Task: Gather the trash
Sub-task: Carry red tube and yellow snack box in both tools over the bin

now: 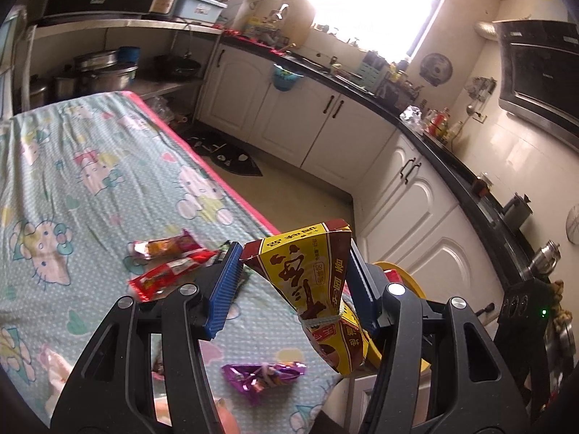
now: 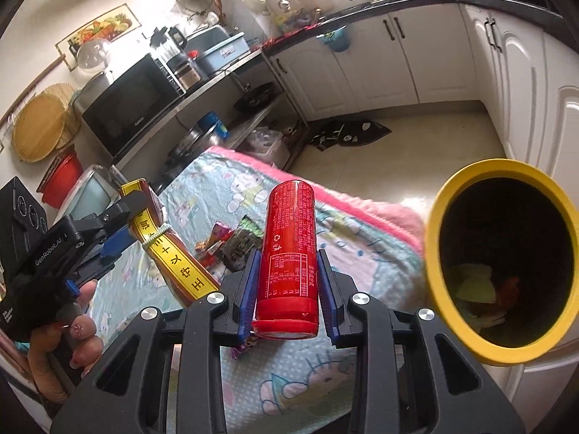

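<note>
— What have your claws got?
— Your left claw [image 1: 295, 282] is closed on the yellow-and-brown snack bag [image 1: 311, 282], lifted above the table [image 1: 90, 166] near its edge. Your right claw [image 2: 289, 289] is clamped on the red can [image 2: 289, 253], upright between the blue pads.
— And the bin?
— The yellow-rimmed bin [image 2: 434, 253] sits just right of the can, scraps inside. Red wrappers [image 1: 170, 271] and a purple wrapper [image 1: 262, 379] lie on the cloth.
</note>
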Motion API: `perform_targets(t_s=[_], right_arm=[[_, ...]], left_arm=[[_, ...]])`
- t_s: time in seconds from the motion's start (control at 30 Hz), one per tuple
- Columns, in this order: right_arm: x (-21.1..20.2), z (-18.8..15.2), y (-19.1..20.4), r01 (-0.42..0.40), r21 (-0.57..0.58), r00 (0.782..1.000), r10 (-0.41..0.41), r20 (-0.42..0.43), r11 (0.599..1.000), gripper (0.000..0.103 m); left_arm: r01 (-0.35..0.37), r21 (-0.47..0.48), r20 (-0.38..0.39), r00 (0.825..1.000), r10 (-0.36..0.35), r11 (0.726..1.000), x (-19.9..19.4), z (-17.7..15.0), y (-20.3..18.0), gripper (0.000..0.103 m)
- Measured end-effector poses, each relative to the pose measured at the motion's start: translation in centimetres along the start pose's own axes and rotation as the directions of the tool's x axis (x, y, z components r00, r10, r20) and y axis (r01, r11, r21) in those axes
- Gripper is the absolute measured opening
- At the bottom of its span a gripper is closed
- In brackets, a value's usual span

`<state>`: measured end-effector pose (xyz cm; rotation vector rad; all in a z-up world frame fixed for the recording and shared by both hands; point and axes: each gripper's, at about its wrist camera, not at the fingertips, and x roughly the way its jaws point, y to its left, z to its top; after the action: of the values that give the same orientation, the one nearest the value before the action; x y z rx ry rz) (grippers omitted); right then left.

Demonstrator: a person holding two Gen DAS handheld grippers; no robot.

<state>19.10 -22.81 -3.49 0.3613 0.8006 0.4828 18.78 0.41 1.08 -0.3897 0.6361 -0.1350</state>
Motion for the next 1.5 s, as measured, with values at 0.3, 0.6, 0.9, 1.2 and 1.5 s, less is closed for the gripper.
perform_targets(t_s=[0.3,0.6,0.9,1.2,1.5], right_arm=[[-2.6,0.2,-2.1,0.041,0.033,0.997,-0.042,0.059,0.999,0.029],[-5.0,0.3,-4.2,0.094,0.064,0.988,-0.101,0.119,0.994,0.029],[-6.6,0.5,-5.7,0.18,0.072,0.967,-0.19,0.17,0.981,0.029],[-7.7,0.3,-7.7,0.247,0.104,0.945,-0.263,0.196,0.963,0.029],[-8.1,0.2,-9.6,0.308,0.131,0.922,-0.33,0.205,0.942,0.029]], left_arm=[[0.036,0.047,0.002,0.999,-0.036,0.998,0.5,-0.3,-2.8,0.048],[0.059,0.093,0.001,0.998,-0.06,0.994,0.9,-0.5,-5.2,0.048],[0.078,0.128,-0.001,0.997,-0.079,0.989,1.5,-0.7,-7.4,0.048],[0.092,0.163,-0.006,0.996,-0.093,0.982,2.7,-1.1,-9.6,0.048],[0.11,0.199,-0.033,0.994,-0.106,0.974,4.7,-1.8,-12.0,0.048]])
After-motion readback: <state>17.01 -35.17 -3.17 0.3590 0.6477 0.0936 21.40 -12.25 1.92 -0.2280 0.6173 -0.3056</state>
